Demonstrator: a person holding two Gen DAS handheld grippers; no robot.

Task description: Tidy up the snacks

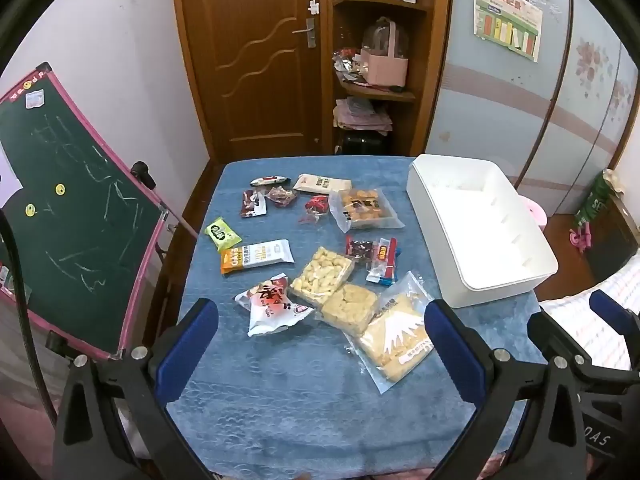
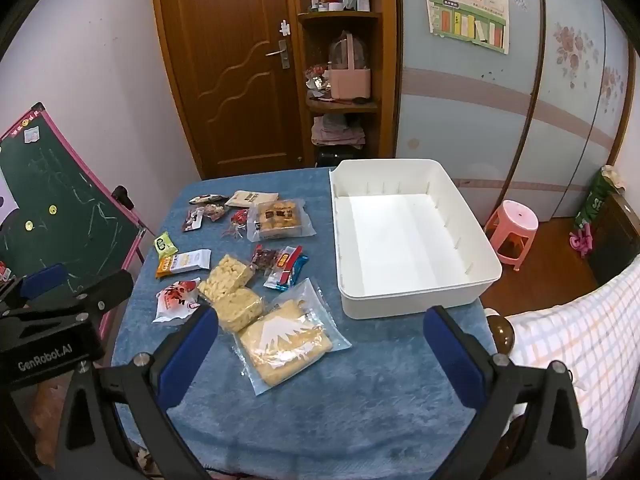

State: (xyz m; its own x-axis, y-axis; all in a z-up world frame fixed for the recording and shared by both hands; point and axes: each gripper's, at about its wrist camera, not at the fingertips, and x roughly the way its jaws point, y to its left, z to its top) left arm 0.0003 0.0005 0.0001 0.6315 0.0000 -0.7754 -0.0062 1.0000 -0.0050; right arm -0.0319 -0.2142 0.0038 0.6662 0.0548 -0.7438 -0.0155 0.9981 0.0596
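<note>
Several snack packets lie on the blue table cover. Nearest is a clear bag with a mountain print, then two puffed-rice blocks, a white-and-red packet, an orange-and-white bar and a green packet. An empty white bin stands on the right. My left gripper is open and empty above the near snacks. My right gripper is open and empty near the bin's front.
A chalkboard easel stands left of the table. A wooden door and shelves are behind. A pink stool and a checked bedcover are on the right.
</note>
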